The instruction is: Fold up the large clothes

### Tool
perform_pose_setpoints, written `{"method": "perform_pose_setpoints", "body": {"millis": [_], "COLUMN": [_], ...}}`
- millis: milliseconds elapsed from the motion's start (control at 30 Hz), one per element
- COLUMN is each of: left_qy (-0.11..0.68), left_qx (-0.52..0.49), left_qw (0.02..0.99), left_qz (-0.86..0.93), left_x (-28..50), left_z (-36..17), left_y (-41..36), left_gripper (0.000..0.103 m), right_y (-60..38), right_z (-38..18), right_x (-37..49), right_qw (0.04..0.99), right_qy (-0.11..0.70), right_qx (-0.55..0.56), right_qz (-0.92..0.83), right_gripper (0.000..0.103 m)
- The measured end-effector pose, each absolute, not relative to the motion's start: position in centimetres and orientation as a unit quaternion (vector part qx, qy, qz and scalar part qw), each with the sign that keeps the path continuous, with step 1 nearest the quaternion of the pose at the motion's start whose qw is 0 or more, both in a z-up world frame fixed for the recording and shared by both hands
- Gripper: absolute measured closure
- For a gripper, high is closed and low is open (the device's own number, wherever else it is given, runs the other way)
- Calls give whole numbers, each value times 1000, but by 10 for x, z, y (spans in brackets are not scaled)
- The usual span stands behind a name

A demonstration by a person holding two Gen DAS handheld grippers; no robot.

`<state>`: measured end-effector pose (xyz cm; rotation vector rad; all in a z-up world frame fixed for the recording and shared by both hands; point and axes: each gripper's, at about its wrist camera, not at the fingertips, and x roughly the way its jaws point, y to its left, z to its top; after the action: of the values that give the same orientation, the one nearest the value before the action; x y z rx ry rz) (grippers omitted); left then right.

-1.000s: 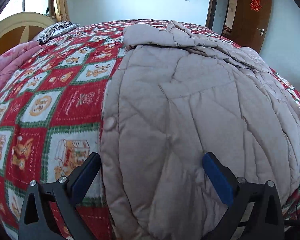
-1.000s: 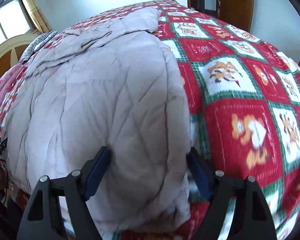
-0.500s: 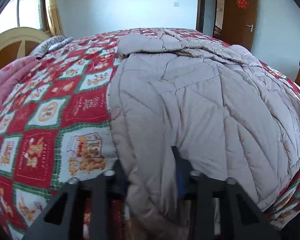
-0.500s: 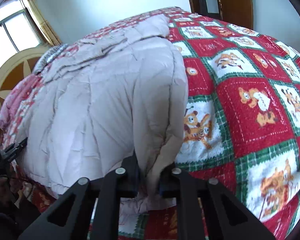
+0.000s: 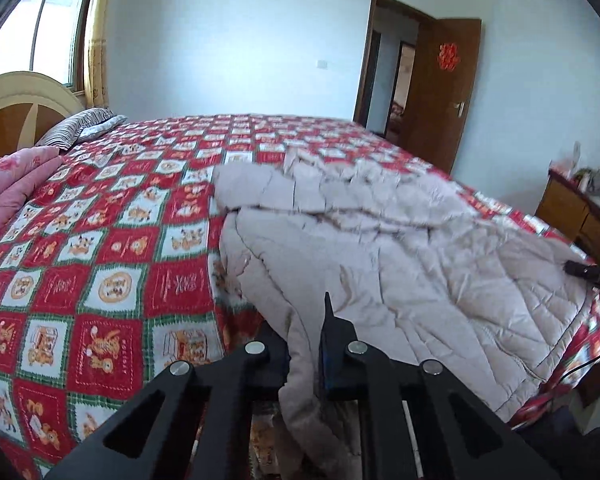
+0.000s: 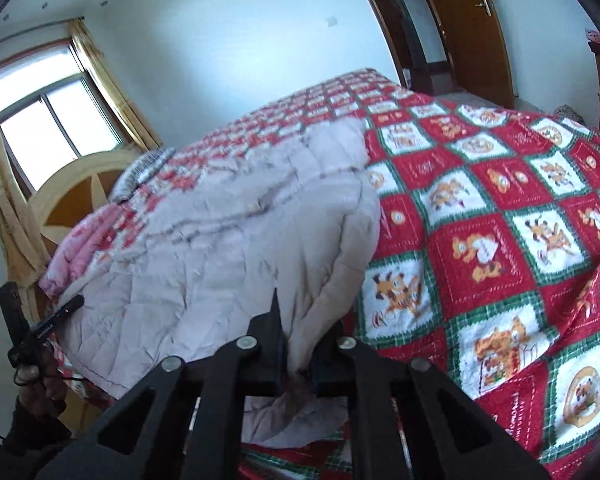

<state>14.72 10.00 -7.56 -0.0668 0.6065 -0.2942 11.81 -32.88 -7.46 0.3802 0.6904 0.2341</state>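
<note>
A large beige quilted coat (image 5: 380,248) lies spread on a bed with a red, green and white patchwork cover (image 5: 100,248). My left gripper (image 5: 304,344) is shut on the coat's near left hem corner and holds it lifted above the bed edge. In the right wrist view the coat (image 6: 240,248) fills the left half, and my right gripper (image 6: 300,344) is shut on its near right hem corner, also lifted. The cloth hangs down between each pair of fingers.
A pink folded quilt (image 5: 8,192) and a striped pillow (image 5: 80,130) lie by the wooden headboard (image 5: 16,108). An open brown door (image 5: 444,92) and a wooden dresser (image 5: 580,216) stand at the right. The bed cover (image 6: 500,240) extends to the right of the coat.
Both grippers closed on the coat's near hem corners and have risen, lifting the hem off the bed; both views now look higher across the room.
</note>
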Motion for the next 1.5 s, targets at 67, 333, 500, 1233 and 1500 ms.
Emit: {"method": "perform_pose_setpoints", "body": {"millis": [67,333,500,1233,1500], "left_qy": [286,251,239,379,308], "left_qx": [-51,-56,-60,-165,-183], "left_qw": [944,953,956,908,933], "left_qz": [-154,-161,-157,-63,19], "left_x": [145,202,265,523,528], "left_z": [-61,-27,-18,-100,-96], "left_y": [106,120,118,102,108], "left_gripper": [94,93,85,56,1], "right_y": [-331,-339,-335,-333,-322], "right_z": [-57,-18,-8,-83,-105], "right_x": [117,168,231,458,496], "right_qw": [922,937,940,932,925], "right_qy": [314,259,249,304,338], "right_qx": [193,197,202,191,159], "right_qz": [121,129,117,-48,-76], "right_gripper": [92,92,93,92,74]}}
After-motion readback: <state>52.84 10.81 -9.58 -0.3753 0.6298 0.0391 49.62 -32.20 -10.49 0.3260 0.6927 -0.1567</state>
